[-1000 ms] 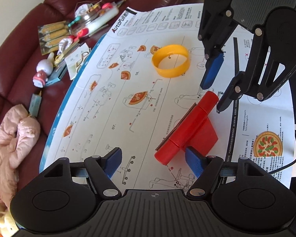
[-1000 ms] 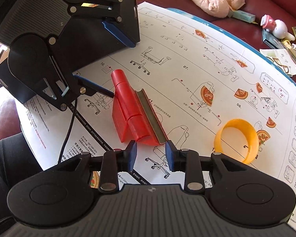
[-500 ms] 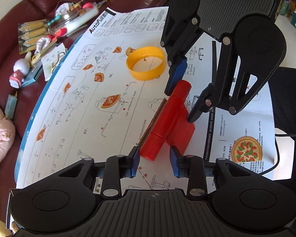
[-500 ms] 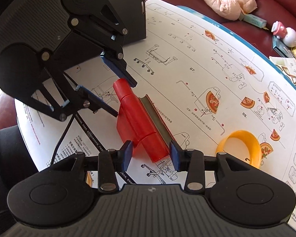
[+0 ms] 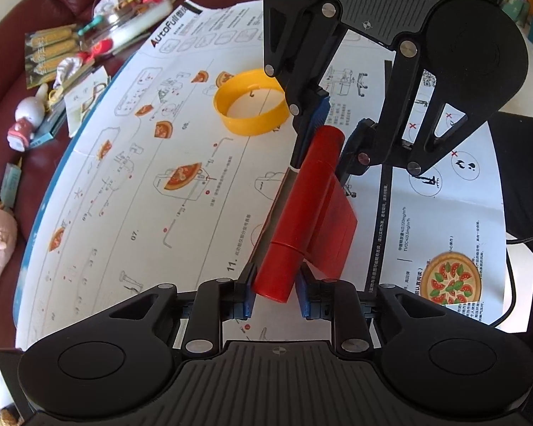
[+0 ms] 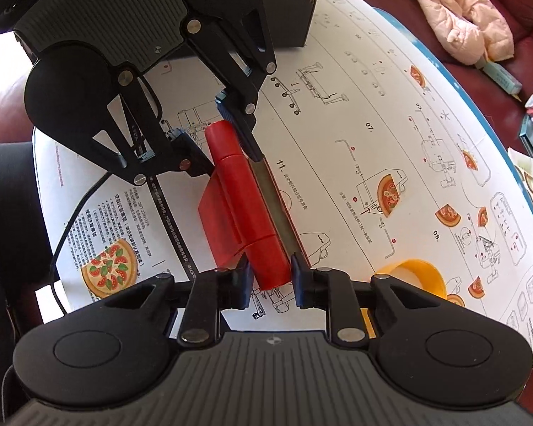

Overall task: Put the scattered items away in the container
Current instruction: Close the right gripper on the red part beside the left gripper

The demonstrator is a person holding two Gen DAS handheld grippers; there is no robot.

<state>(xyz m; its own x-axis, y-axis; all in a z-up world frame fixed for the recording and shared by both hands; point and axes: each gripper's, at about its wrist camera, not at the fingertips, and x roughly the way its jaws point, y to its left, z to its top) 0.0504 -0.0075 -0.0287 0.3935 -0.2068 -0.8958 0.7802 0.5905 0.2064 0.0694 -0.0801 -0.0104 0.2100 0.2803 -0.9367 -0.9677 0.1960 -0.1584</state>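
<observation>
Through my left wrist camera, my left tongs (image 5: 274, 289) are clamped on the near end of the red squeegee (image 5: 303, 213), a glossy plastic piece with a round cylindrical handle and a flat, wedge-shaped blade plate jutting to its right. A thin dark rubber strip runs along its left edge. My blue ribbed pads (image 5: 248, 293) press on both sides of the cylinder. At the far end my right tongs (image 5: 332, 127) have their matte black linkage arms and blue pads around the other tip of the same handle. The squeegee lies on a big white printed instruction sheet (image 5: 160, 213), smooth paper with line drawings and small pizza pictures. A smooth yellow plastic ring (image 5: 250, 108) sits on the sheet beyond the squeegee, just beside the right tongs. Clutter and a small bunny figurine (image 5: 26, 120) lie on the dark red leather sofa (image 5: 53, 7) at the left.

Through my right wrist camera, my right tongs (image 6: 269, 285) are closing on the rounded red handle end, pads already against it. The grey rubber lip shows along the right side of the squeegee (image 6: 245, 206). My left tongs (image 6: 227, 138) grip the far end. Behind them stands a black box (image 6: 287, 10) with flat walls. A puffy pink quilted garment (image 6: 462, 10) lies on the sofa at upper right, and the yellow ring (image 6: 412, 273) peeks out at lower right.
</observation>
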